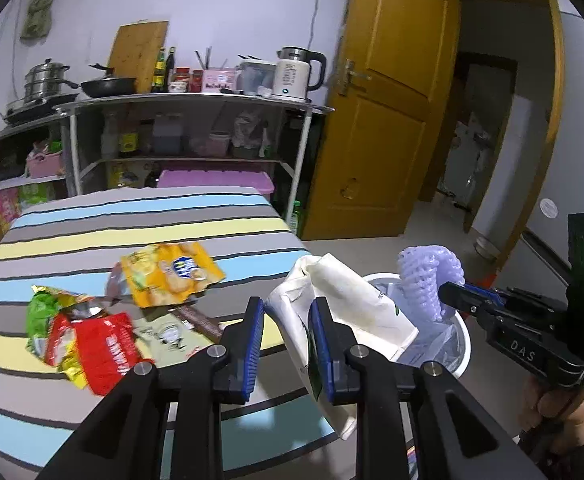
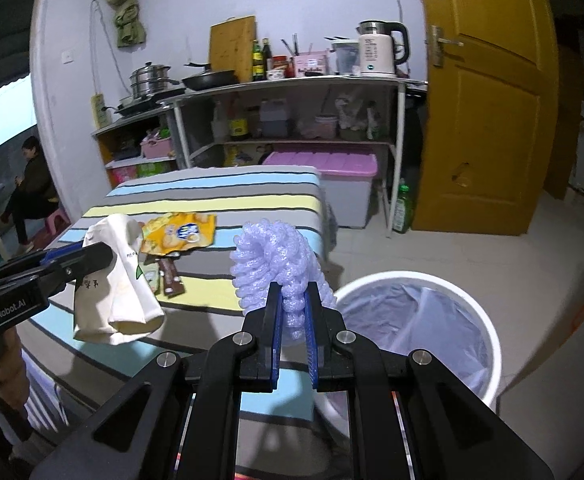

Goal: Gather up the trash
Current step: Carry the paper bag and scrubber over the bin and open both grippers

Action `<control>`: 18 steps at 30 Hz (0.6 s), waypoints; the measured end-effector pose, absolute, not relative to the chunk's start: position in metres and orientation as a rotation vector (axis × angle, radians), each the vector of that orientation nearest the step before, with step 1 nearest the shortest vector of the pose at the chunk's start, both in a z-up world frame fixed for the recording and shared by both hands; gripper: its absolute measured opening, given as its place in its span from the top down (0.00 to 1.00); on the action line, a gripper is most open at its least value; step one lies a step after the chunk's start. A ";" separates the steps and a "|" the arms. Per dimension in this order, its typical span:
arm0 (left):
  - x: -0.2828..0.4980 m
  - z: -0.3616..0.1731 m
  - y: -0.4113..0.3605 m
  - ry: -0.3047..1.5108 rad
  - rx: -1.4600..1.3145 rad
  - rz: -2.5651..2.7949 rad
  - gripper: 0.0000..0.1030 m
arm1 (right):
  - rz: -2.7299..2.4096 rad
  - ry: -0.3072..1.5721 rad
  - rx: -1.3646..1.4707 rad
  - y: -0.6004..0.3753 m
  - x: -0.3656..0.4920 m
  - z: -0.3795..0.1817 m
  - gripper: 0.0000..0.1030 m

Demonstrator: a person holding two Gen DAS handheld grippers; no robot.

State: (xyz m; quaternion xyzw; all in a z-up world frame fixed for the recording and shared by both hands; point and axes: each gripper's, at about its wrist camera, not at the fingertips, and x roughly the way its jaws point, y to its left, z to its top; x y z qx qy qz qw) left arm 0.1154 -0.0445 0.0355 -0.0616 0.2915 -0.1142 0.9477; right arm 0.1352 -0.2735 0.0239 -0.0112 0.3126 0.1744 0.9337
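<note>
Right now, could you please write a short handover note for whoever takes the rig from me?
Left tool: shut on the white paper bag, held off the table edge, short of the bin.
Right tool: shut on the purple foam net, beside the bin's rim.
White bin: lined, on the floor by the table; nothing visible in it yet.
Left: drop both items, then collect the yellow snack bag, red wrapper, green wrapper and brown wrapper from the striped table.

Hidden, cropped, unreadable

The white bin (image 1: 462,326) sits mostly behind the paper bag (image 1: 356,312) and foam net (image 1: 432,280) — only rim slivers show; print on the near wrappers (image 1: 92,344) is too blurred to read.
</note>
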 end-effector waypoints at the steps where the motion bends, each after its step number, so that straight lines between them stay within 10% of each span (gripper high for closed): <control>1: 0.118 0.035 -0.049 0.595 -0.122 -0.240 0.76 | 0.350 0.640 -0.021 -0.277 0.134 0.023 0.90; 18: 0.163 0.016 -0.115 0.636 -0.071 -0.355 0.76 | 0.229 0.688 0.033 -0.335 0.147 0.003 0.90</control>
